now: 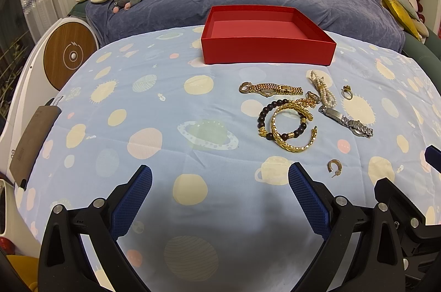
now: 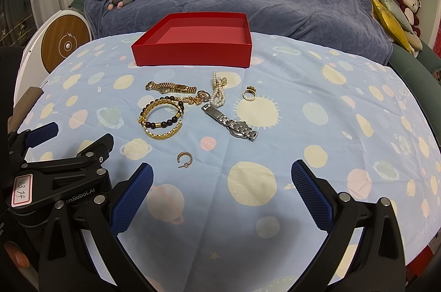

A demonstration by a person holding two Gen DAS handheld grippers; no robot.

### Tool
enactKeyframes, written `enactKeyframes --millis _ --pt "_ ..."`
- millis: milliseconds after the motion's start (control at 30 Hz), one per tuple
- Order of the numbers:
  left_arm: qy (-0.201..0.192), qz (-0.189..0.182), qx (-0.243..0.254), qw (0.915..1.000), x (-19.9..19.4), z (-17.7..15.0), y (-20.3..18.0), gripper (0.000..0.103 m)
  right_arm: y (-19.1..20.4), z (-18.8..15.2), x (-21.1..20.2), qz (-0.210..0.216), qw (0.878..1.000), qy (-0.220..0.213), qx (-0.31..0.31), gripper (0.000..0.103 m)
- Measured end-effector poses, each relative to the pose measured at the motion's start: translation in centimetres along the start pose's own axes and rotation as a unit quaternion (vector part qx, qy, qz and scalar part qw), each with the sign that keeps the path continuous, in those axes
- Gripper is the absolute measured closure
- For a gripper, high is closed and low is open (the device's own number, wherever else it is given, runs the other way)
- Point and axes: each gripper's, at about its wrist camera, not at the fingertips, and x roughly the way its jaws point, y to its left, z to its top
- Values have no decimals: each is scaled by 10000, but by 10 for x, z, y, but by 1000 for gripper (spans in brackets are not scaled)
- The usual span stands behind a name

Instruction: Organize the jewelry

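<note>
Left wrist view: left hand-held gripper (image 1: pixel 220 183) spread wide, empty, hovering over bare cloth at the desk's (image 1: pixel 154 154) near edge. Right hand-held gripper (image 2: pixel 222 180) also spread, empty, same near edge. Red box (image 1: pixel 266 51) empty at the far edge. Jewelry heaped mid-desk: gold watch (image 2: pixel 171 87), pearls (image 2: pixel 218 92), beads (image 2: pixel 162 113) tangled with gold bangle (image 2: pixel 162 133), silver watch (image 2: pixel 231 121). Ring (image 2: pixel 249 93) and earring (image 2: pixel 184 159) lie apart.

Risks, my guess: bangle and beads overlap, so lifting one likely drags the other; earring and ring are tiny and flat, pads could slip or pinch cloth; cloth may bunch and shift the pile.

Room: plenty of bare cloth on both side edges; the two grippers sit close, could collide reaching the pile.
</note>
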Motion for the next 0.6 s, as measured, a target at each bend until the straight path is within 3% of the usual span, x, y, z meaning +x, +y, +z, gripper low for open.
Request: enactKeyframes --millis 600 --pt "132 89 -16 9999 9 -5 3 7 4 -5 10 65 9999 71 -44 5"
